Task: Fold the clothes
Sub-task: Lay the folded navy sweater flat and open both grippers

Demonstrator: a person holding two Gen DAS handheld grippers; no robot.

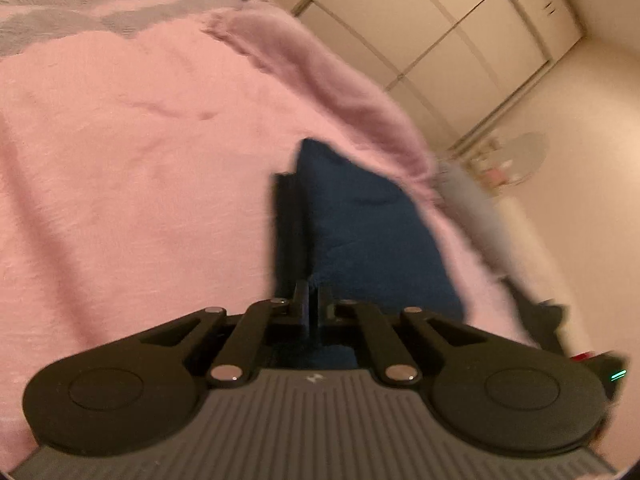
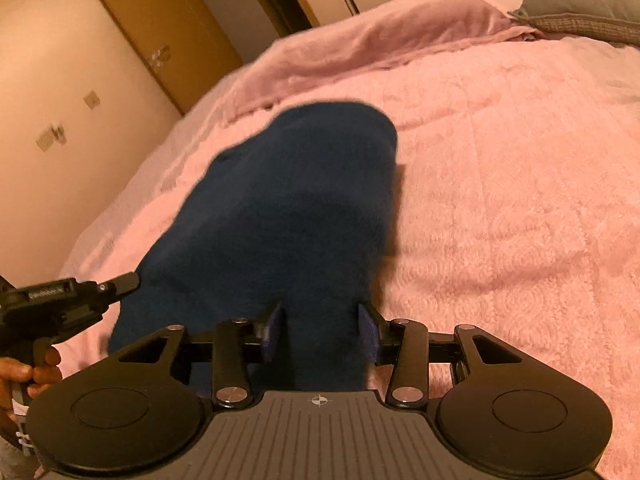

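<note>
Left wrist view: the left tool [image 1: 313, 300] has its jaws pressed together, and a thin edge of the blue cloth [image 1: 360, 220] looks caught between them, though blur leaves the contact itself uncertain. The cloth runs straight ahead of this tool, its long axis along the line the tool points, narrowing toward a far corner. It lies on the pink bed cover [image 1: 120, 160], near the bed's right edge, where a paler pink blanket [image 1: 320, 76] is bunched along the side. At the right rim a dark shape is probably the other tool — too blurred to read.

Right wrist view: the right tool [image 2: 322, 332] stands partly spread, with the near end of the cloth [image 2: 288, 200] passing between its two pads. Whether the pads press on the fabric cannot be told; the cloth fills the gap, yet motion blur hides the edges. From here too the cloth stretches away from the tool, its long axis nearly in line with the tool, ending in a rounded far end short of the blanket [image 2: 380, 32]. The left tool [image 2: 120, 282] reaches in from the left, held by a hand [image 2: 24, 368], its tip touching or just beside the cloth's near left edge.

So both tools sit at the same near end, the left at the side edge, the right astride the middle — the far end is free, and a fold would likely carry the near end toward it.
</note>
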